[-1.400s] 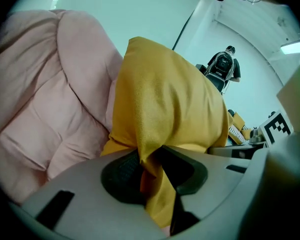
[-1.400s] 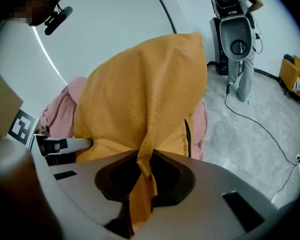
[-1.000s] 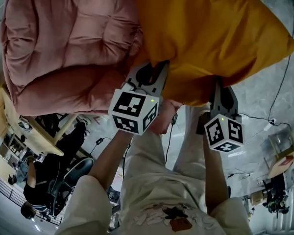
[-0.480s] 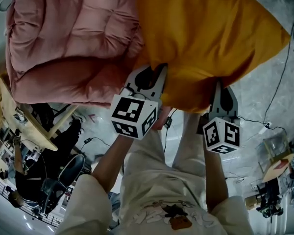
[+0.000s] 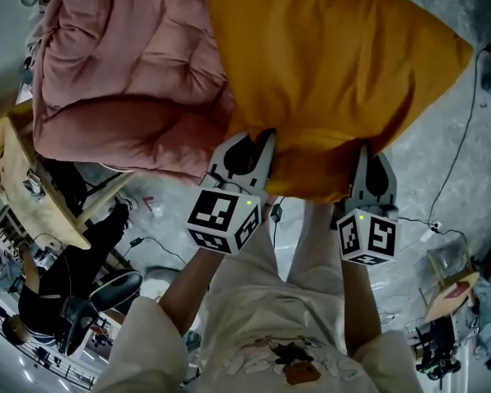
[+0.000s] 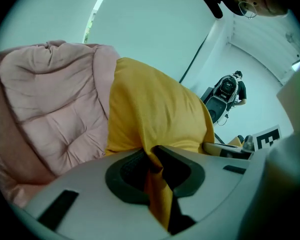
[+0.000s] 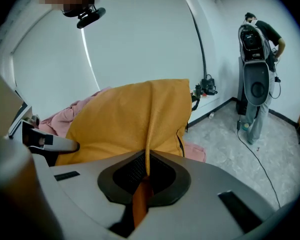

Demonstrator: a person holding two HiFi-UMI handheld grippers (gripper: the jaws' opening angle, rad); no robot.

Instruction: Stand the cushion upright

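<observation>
cushion fabric pinched in both jaws, gripper views only

The orange cushion blocks the way ahead, pressed against the pink quilted cushion on its left. To its right lies open grey floor, crossed by a black cable. A wooden table crowds the lower left.

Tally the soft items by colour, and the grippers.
yellow cushion: 1
pink quilt: 1
grippers: 2, the left gripper and the right gripper, both shut on the yellow cushion's edge
total: 4
</observation>
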